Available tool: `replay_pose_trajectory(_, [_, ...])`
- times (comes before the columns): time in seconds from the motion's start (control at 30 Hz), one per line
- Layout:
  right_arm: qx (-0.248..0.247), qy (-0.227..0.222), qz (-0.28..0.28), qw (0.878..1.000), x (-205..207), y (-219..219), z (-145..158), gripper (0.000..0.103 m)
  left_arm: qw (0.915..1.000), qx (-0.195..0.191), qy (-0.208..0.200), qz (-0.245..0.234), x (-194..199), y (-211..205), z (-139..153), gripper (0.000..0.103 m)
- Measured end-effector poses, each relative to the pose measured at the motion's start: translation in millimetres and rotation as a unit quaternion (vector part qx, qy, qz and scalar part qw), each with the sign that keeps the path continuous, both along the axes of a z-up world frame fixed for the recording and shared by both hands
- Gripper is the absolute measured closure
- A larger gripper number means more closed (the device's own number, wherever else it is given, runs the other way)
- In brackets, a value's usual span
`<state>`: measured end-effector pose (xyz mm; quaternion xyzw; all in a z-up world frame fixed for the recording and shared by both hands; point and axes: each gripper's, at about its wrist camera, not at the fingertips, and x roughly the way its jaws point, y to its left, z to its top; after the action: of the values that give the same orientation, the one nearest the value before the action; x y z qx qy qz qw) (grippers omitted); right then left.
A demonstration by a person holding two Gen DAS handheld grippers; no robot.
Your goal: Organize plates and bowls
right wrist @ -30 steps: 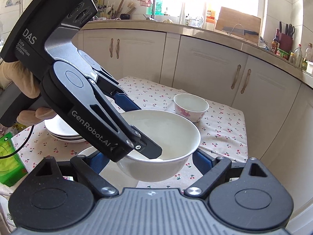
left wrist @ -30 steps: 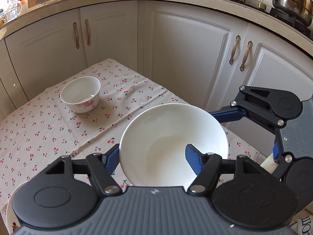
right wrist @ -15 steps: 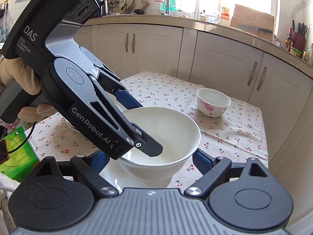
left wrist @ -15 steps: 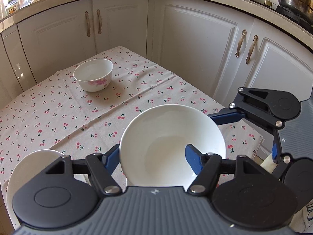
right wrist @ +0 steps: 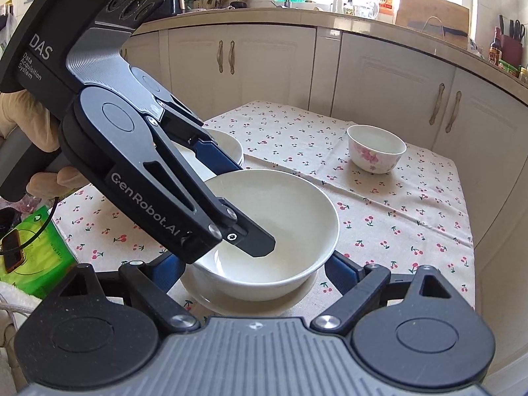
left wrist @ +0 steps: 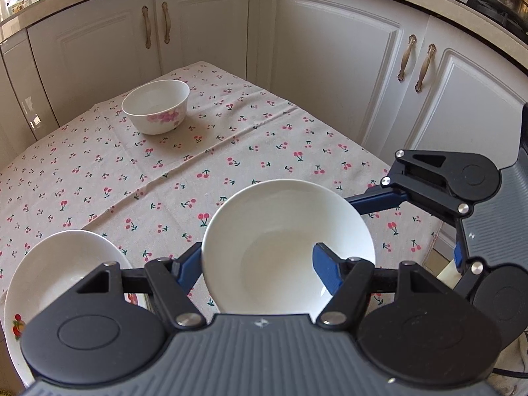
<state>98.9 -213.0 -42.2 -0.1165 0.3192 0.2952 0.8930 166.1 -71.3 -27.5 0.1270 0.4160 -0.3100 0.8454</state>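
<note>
Item: large white bowl (right wrist: 264, 231), held low over a plate (right wrist: 250, 307) at the near edge of the cherry-print tabletop (left wrist: 231, 151). Left tongs (right wrist: 231, 194) are clamped on its rim, one finger inside, one outside, likely to steady it for setting down. Right tongs (right wrist: 254, 270) stand apart, straddling the bowl; contact cannot be told. Small flowered bowl (left wrist: 155, 107) sits well apart at the far side. Stacked plates (right wrist: 227, 142) lie mostly hidden behind the left tongs; the plate under the bowl shows only its rim.
</note>
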Motion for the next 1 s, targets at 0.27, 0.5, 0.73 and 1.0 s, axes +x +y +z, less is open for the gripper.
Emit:
replay_pose_trajectory(0.27, [0.002,0.008,0.001,1.0,-0.5,0.7,-3.3,0.009,1.0,0.004,0.005,0.0,-0.5,0.3,-4.1,0.033])
replay_pose_trajectory(0.5, [0.004,0.014,-0.002,1.0,-0.7,0.6,-5.0,0.009,1.0,0.005,0.007,-0.003,-0.5,-0.1,-5.2,0.033])
replay_pose_trajectory(0.73, [0.003,0.015,-0.002,1.0,-1.4,0.1,-5.6,0.009,0.9999,0.006,0.011,-0.002,-1.0,-0.2,-8.3,0.033])
replay_pose_trajectory(1.0, [0.004,0.015,-0.001,1.0,-2.4,0.9,-7.5,0.009,0.9999,0.006,0.012,-0.002,-0.1,0.4,-10.1,0.031])
